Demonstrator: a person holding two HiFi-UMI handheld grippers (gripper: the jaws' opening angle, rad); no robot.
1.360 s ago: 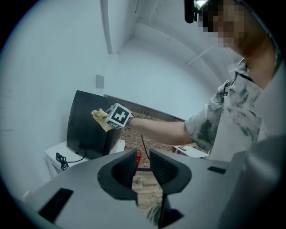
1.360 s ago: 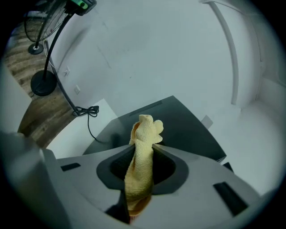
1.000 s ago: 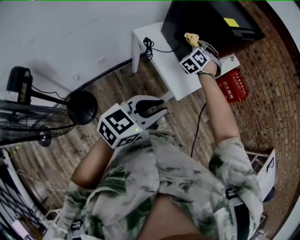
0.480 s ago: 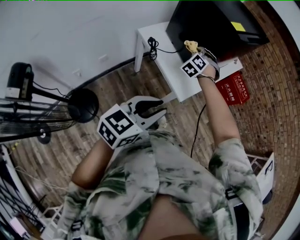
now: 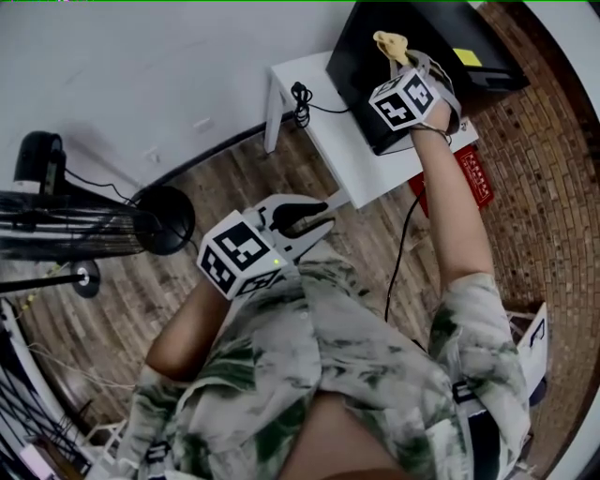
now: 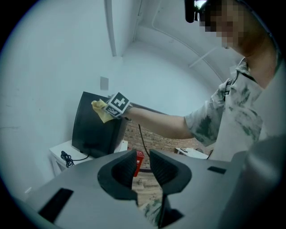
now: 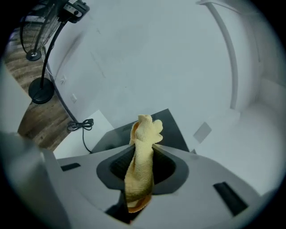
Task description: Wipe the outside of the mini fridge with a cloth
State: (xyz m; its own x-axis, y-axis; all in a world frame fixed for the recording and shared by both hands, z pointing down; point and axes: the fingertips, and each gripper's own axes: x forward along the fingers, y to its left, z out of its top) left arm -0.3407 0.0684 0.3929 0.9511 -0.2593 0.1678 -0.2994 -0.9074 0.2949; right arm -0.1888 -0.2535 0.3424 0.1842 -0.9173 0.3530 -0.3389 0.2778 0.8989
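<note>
Your right gripper [image 7: 142, 159] is squeezed tight on the soft yellow cloth [image 7: 145, 129]. It has just slid toward 12 o'clock, up to the top edge of the black boxy mini fridge [image 5: 361, 56]. I think the top gets wiped next. Your left gripper [image 5: 314, 217] waits by your belly, jaws a little apart, holding nothing.

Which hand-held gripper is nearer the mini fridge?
Right. The right hand-held gripper, shut on the cloth, is at the mini fridge; the left hand-held gripper is open by the person's torso.
</note>
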